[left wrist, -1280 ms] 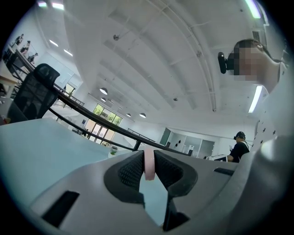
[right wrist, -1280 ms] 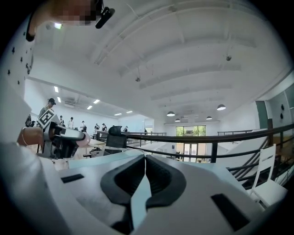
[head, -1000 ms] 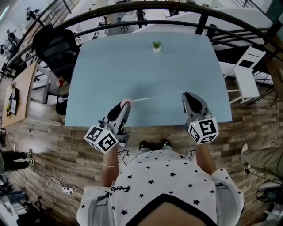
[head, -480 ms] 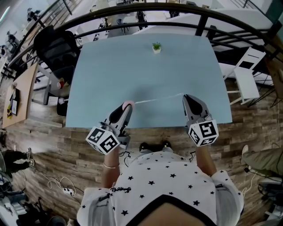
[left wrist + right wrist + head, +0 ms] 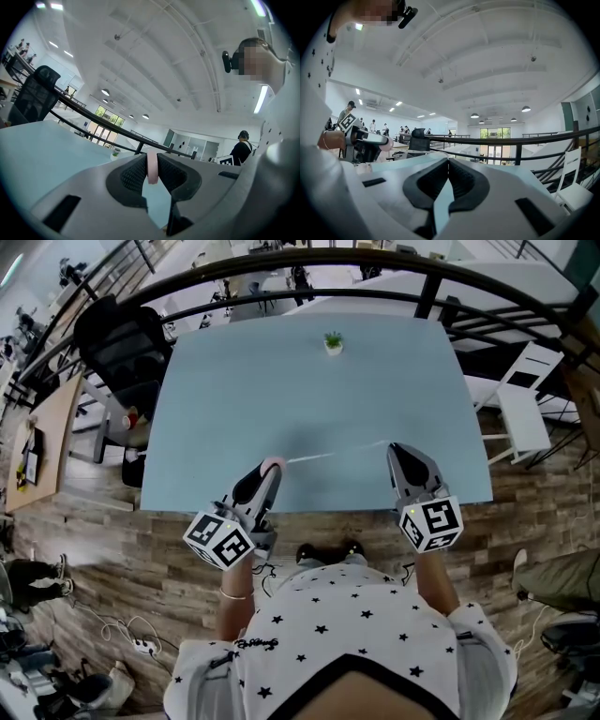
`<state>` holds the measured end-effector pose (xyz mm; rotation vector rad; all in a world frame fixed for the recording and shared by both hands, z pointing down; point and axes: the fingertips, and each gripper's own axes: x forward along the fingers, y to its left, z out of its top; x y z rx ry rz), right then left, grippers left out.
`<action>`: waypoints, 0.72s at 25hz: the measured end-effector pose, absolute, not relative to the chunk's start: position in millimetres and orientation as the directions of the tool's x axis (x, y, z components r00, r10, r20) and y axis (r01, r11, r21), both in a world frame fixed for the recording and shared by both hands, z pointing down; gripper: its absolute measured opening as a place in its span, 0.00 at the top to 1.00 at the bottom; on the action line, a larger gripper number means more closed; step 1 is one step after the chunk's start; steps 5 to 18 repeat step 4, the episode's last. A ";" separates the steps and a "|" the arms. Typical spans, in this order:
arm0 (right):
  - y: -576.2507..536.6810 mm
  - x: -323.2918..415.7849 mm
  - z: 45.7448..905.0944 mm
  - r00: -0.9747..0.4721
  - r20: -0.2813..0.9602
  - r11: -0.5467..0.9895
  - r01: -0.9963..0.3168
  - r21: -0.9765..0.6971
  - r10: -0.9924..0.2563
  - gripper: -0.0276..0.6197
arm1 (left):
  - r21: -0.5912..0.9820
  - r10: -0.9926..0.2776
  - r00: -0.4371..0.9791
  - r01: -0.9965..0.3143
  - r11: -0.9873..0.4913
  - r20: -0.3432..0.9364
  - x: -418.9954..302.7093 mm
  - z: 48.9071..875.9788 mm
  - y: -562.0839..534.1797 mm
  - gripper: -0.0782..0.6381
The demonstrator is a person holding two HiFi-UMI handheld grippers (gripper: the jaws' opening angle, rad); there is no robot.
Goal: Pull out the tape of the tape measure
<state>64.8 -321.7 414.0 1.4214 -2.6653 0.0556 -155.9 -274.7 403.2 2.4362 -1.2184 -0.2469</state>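
Note:
A small pink tape measure (image 5: 273, 463) is pinched edge-on between the jaws of my left gripper (image 5: 269, 466), just above the near part of the light blue table (image 5: 309, 390). In the left gripper view the pink case (image 5: 152, 167) stands upright between the dark pads (image 5: 133, 174). A thin pale tape (image 5: 334, 452) runs from the case rightward, rising slightly, to the tip of my right gripper (image 5: 393, 445). That gripper is shut on the tape's end. In the right gripper view the jaws (image 5: 448, 172) meet, and the tape itself is too thin to see there.
A small potted plant (image 5: 332, 338) stands at the table's far edge. A black office chair (image 5: 120, 341) is off the table's left side, and a white chair (image 5: 523, 395) off its right. A dark curved railing (image 5: 309, 259) runs behind. The person's starred shirt (image 5: 337, 634) fills the bottom.

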 end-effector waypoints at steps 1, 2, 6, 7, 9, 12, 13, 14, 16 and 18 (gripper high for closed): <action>-321.9 64.7 414.3 -0.552 0.123 0.559 -0.829 0.025 -0.824 0.95 | 0.429 -0.797 0.604 -0.726 -0.538 0.022 -155.9 403.5 -274.9 0.77; -322.3 64.6 414.7 -0.553 0.124 0.560 -0.828 0.027 -0.824 0.95 | 0.429 -0.797 0.604 -0.726 -0.538 0.022 -156.0 403.8 -275.2 0.77; -323.1 64.2 415.3 -0.554 0.124 0.561 -0.827 0.029 -0.823 0.95 | 0.427 -0.797 0.604 -0.726 -0.538 0.023 -156.2 404.6 -276.0 0.77; -323.1 64.2 415.3 -0.554 0.124 0.561 -0.827 0.029 -0.823 0.95 | 0.427 -0.797 0.604 -0.726 -0.538 0.023 -156.2 404.6 -276.0 0.77; -323.1 64.2 415.3 -0.554 0.124 0.561 -0.827 0.029 -0.823 0.95 | 0.427 -0.797 0.604 -0.726 -0.538 0.023 -156.2 404.6 -276.0 0.77; -323.1 64.2 415.3 -0.554 0.124 0.561 -0.827 0.029 -0.823 0.95 | 0.427 -0.797 0.604 -0.726 -0.538 0.023 -156.2 404.6 -276.0 0.77; -323.1 64.2 415.3 -0.554 0.124 0.561 -0.827 0.029 -0.823 0.95 | 0.427 -0.797 0.604 -0.726 -0.538 0.023 -156.2 404.6 -276.0 0.77; -323.1 64.2 415.3 -0.554 0.124 0.561 -0.827 0.029 -0.823 0.95 | 0.427 -0.797 0.604 -0.726 -0.538 0.023 -156.2 404.6 -276.0 0.77; -323.1 64.2 415.3 -0.554 0.124 0.561 -0.827 0.029 -0.823 0.95 | 0.427 -0.797 0.604 -0.726 -0.538 0.023 -156.2 404.6 -276.0 0.77; -323.1 64.2 415.3 -0.554 0.124 0.561 -0.827 0.029 -0.823 0.95 | 0.427 -0.797 0.604 -0.726 -0.538 0.023 -156.2 404.6 -276.0 0.77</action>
